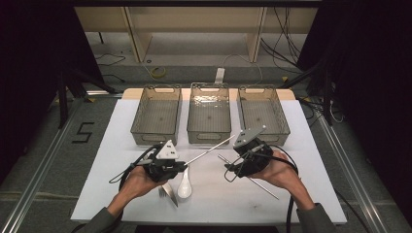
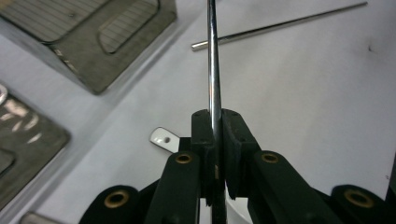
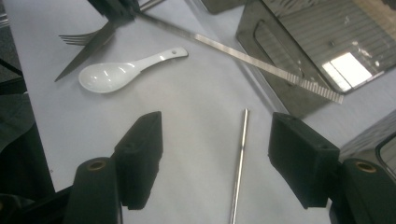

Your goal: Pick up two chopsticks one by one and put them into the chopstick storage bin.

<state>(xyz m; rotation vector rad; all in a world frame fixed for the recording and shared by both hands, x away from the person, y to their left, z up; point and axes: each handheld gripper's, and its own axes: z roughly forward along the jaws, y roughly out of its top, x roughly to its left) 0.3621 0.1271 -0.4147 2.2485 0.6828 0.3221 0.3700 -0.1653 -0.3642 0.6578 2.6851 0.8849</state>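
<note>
chopstick clamped between left tongs

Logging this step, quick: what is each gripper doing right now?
Left gripper: shut on a metal chopstick.
Right gripper: open, holding nothing, above the second chopstick.

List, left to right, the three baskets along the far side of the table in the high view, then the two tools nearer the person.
Far row: left clear plastic basket → middle clear plastic basket → right clear plastic basket. Near row: left tool, shut on a thin metal chopstick → right tool, open.
</note>
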